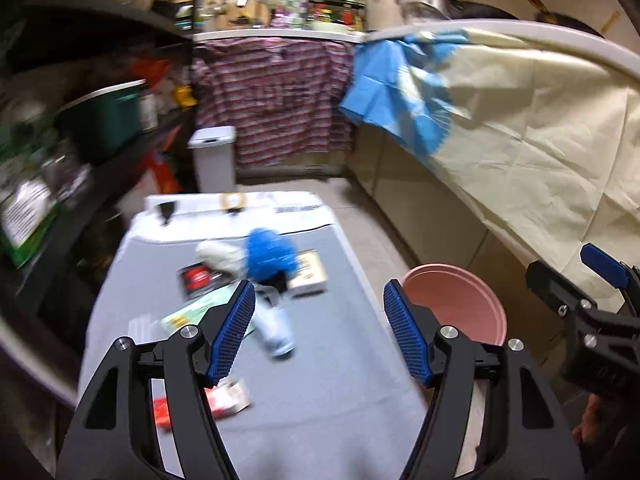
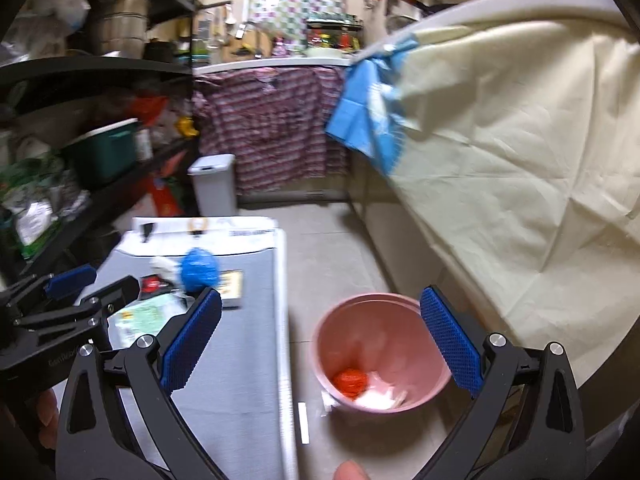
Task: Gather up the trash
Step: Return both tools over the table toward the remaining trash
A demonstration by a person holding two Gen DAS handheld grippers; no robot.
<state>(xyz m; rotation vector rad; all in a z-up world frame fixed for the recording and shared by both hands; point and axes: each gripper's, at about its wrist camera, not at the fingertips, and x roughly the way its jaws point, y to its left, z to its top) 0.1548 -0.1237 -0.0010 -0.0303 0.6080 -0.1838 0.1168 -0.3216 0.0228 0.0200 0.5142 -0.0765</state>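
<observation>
Trash lies on a grey-covered table [image 1: 340, 380]: a blue crumpled wad [image 1: 270, 256], white crumpled paper [image 1: 218, 254], a red-black packet [image 1: 198, 280], a tan box [image 1: 308, 274], a green-white wrapper [image 1: 188, 316], a pale blue crushed cup [image 1: 276, 328] and a red-white packet [image 1: 226, 398]. My left gripper [image 1: 322, 332] hangs open above the table with nothing between its fingers. To the right, a pink bucket [image 2: 380, 328] on the floor holds a red wad [image 2: 351, 382] and white paper [image 2: 380, 400]. My right gripper [image 2: 320, 344] stands wide open and bare above the bucket.
Dark shelves [image 1: 80, 120] packed with goods line the left. A white lidded bin [image 1: 212, 160] stands beyond the table. A cream cloth [image 1: 540, 140] and a blue one [image 1: 392, 92] hang from the counter on the right. A white strip [image 2: 304, 422] lies on the floor.
</observation>
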